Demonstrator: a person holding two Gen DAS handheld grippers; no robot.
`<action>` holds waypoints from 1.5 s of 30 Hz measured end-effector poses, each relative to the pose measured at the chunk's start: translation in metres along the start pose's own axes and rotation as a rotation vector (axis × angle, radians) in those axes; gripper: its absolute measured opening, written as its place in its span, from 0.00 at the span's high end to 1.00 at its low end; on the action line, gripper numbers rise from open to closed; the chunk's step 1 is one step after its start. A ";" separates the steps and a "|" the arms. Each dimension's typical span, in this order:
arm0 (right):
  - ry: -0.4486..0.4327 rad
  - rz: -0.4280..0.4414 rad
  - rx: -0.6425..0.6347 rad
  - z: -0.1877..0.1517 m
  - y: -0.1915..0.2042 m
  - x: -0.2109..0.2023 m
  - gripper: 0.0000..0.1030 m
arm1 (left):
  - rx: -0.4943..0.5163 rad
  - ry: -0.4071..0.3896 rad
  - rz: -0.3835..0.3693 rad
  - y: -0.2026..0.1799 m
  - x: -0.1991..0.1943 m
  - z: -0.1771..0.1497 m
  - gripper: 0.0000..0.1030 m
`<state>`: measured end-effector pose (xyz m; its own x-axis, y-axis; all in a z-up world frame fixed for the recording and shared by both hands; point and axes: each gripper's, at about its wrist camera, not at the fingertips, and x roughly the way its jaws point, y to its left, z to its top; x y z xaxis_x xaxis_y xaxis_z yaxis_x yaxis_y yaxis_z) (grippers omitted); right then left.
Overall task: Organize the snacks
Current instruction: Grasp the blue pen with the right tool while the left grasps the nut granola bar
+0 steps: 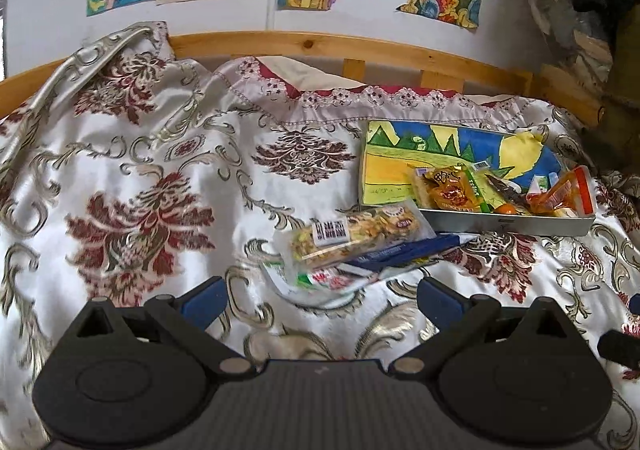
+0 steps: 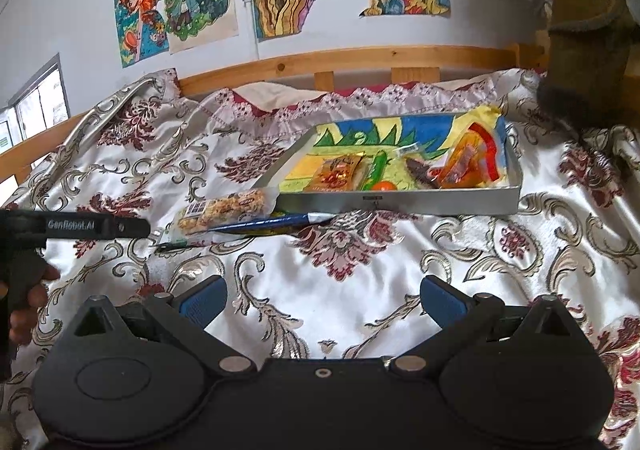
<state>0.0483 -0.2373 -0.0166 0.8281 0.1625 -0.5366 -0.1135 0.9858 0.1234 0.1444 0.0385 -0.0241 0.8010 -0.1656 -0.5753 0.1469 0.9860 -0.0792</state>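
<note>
Lying loose on the bedspread, just off the tray's near left corner, a clear-wrapped nut bar is resting on a dark blue packet and a green-and-white wrapper. Inside the tray, an orange snack pack, a small orange ball and a red-edged orange packet are crowding its near right side. Both grippers are hovering over the bed's near edge: the left gripper is facing the loose pile with jaws spread wide and empty, while the right gripper is sitting equally wide, gripping nothing.
</note>
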 end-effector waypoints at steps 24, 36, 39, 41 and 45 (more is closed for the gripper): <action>0.146 0.088 0.094 0.059 0.039 0.140 0.16 | 0.308 -0.006 -0.173 0.028 0.108 0.022 0.00; 0.214 0.083 0.337 0.060 0.038 0.195 0.46 | 0.255 0.056 -0.253 0.028 0.126 0.019 0.20; 0.213 0.082 0.354 0.056 0.036 0.196 0.59 | 0.235 0.073 -0.283 0.027 0.124 0.020 0.26; 0.212 0.090 0.386 0.055 0.031 0.194 0.63 | 0.182 0.101 -0.281 0.027 0.124 0.023 0.26; 0.213 0.095 0.401 0.055 0.026 0.184 0.70 | 0.058 0.177 -0.283 0.024 0.121 0.024 0.28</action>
<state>0.2279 -0.1838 -0.0664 0.6880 0.2973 -0.6620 0.0731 0.8792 0.4708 0.2589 0.0416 -0.0757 0.6113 -0.4211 -0.6700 0.3856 0.8979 -0.2125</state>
